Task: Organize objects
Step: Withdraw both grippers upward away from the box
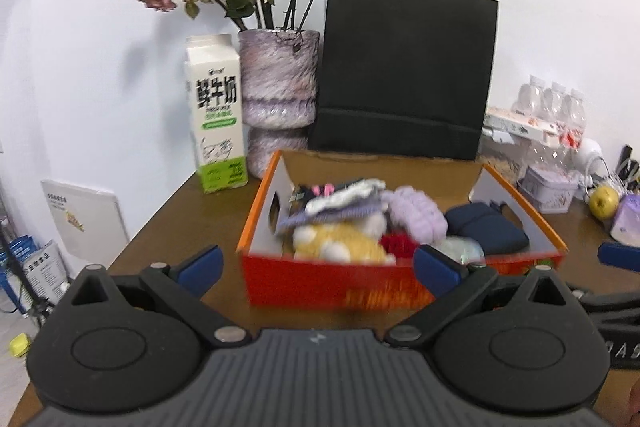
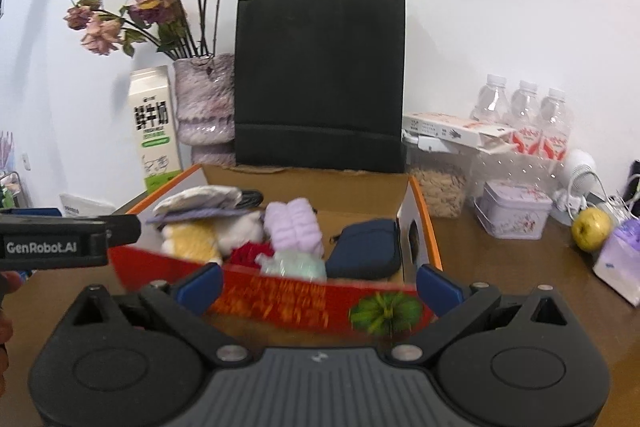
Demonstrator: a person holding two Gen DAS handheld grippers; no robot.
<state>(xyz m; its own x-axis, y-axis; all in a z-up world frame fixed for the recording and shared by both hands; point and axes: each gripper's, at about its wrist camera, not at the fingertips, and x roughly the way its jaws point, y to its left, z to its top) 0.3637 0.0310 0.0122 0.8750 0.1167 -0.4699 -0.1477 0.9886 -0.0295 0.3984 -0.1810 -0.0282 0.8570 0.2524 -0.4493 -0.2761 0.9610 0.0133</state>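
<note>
Only a couple of things are actually readable here. The milk carton [image 1: 218,115] at the back left of the tabletop has big black characters 鲜牛奶 down its front; the smaller lines under them are too small to make out. The left tool [image 2: 60,247], seen from the right wrist view, has "GenRobot.AI" in white on its black side. Print on the red box front [image 2: 280,303] is just blur
</note>
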